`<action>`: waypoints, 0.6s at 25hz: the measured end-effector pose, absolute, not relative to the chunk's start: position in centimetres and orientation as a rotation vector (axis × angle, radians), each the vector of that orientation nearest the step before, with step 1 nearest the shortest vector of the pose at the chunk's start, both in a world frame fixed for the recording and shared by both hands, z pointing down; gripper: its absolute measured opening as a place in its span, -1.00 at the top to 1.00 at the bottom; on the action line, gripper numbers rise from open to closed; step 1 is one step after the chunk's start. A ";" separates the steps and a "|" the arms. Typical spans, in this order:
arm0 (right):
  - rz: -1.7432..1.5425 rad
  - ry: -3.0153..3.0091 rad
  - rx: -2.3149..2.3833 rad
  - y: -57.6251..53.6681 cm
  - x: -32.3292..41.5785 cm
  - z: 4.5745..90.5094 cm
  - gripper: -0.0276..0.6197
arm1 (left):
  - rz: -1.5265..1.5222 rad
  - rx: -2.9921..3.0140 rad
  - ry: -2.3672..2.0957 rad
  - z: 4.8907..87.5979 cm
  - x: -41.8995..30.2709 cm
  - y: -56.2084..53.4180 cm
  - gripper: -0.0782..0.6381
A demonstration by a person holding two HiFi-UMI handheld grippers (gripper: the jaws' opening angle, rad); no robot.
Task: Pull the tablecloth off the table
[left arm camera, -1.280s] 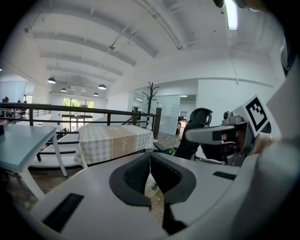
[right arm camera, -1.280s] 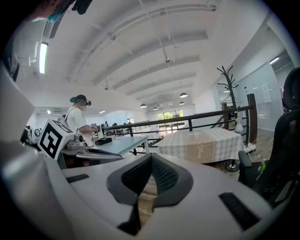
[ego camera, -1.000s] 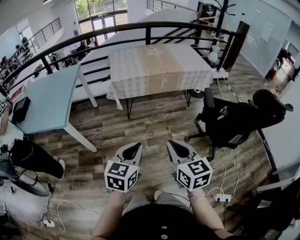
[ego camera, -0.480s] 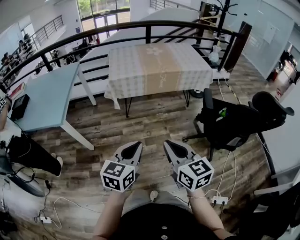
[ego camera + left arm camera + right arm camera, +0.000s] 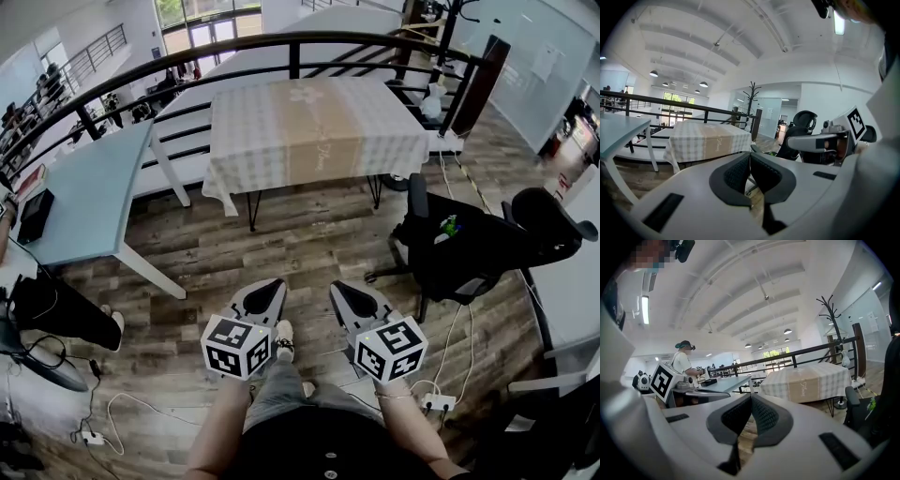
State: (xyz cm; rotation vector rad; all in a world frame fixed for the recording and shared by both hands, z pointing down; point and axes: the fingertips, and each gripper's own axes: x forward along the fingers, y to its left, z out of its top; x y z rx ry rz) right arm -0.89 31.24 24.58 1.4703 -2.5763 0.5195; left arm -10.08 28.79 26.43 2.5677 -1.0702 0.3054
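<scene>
A checked tablecloth with a tan middle stripe [image 5: 314,131] covers a table by the black railing, well ahead of me. It also shows far off as the tablecloth [image 5: 705,140] in the left gripper view and the tablecloth [image 5: 806,383] in the right gripper view. My left gripper [image 5: 267,293] and right gripper [image 5: 347,293] are held side by side above the wooden floor, some way short of the table. Both are shut, jaws touching, with nothing between them.
A light blue table [image 5: 89,192] stands at the left. A black office chair [image 5: 473,244] is at the right, close to the covered table. Cables and a power strip [image 5: 433,401] lie on the floor near my feet. The black railing [image 5: 281,56] runs behind the tables.
I have stepped forward a little: the covered table sits slightly nearer and lower in view, and a shoe now shows between the grippers. Both grippers stay shut.
</scene>
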 end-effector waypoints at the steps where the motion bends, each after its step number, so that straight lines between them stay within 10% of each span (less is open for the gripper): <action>1: 0.520 -2.572 1.473 30.5 -0.7 24.8 0.83 | 0.309 2.565 -1.066 26.7 -9.9 28.0 0.74; 15: 0.443 -2.551 1.511 10.7 -1.7 24.4 0.83 | 0.282 2.563 -1.056 27.2 -11.5 9.0 0.74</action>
